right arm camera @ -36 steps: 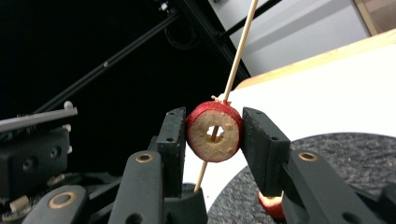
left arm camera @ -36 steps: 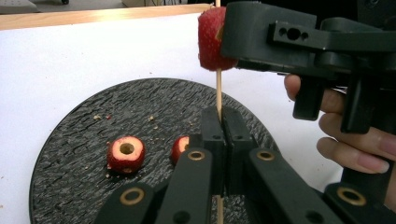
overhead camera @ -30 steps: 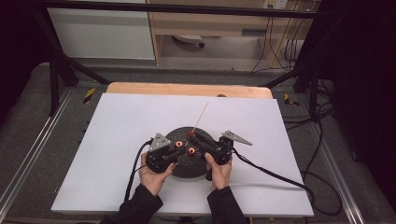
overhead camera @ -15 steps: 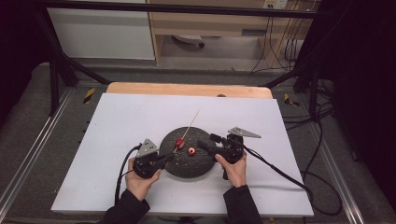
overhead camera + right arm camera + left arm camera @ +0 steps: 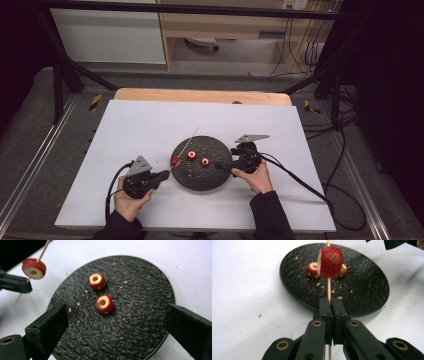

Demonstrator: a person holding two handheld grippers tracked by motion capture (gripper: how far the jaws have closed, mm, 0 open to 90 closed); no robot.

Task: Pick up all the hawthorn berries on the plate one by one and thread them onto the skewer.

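Note:
A black round plate (image 5: 200, 186) lies mid-table with two cored red fruit pieces (image 5: 191, 155) (image 5: 205, 161) on it. My left gripper (image 5: 162, 175), left of the plate, is shut on a thin wooden skewer (image 5: 328, 290). One red fruit piece (image 5: 330, 262) is threaded on the skewer and hangs over the plate's left edge. My right gripper (image 5: 223, 165) is at the plate's right rim. Its jaws have just been opening and now stand wide apart (image 5: 115, 312), pressing on nothing. The two loose pieces (image 5: 97, 281) (image 5: 104, 304) rest on the plate ahead of them.
Crumbs are scattered over the plate (image 5: 140, 322) and the white tabletop (image 5: 150, 125). A cable (image 5: 300, 182) trails from the right gripper over the table's right side. A wooden strip (image 5: 200, 95) runs along the far edge.
The two grippers were close together over the plate; now they are apart. The left one has drawn back to the left with the skewer and its fruit piece. The right one has shifted right and opened.

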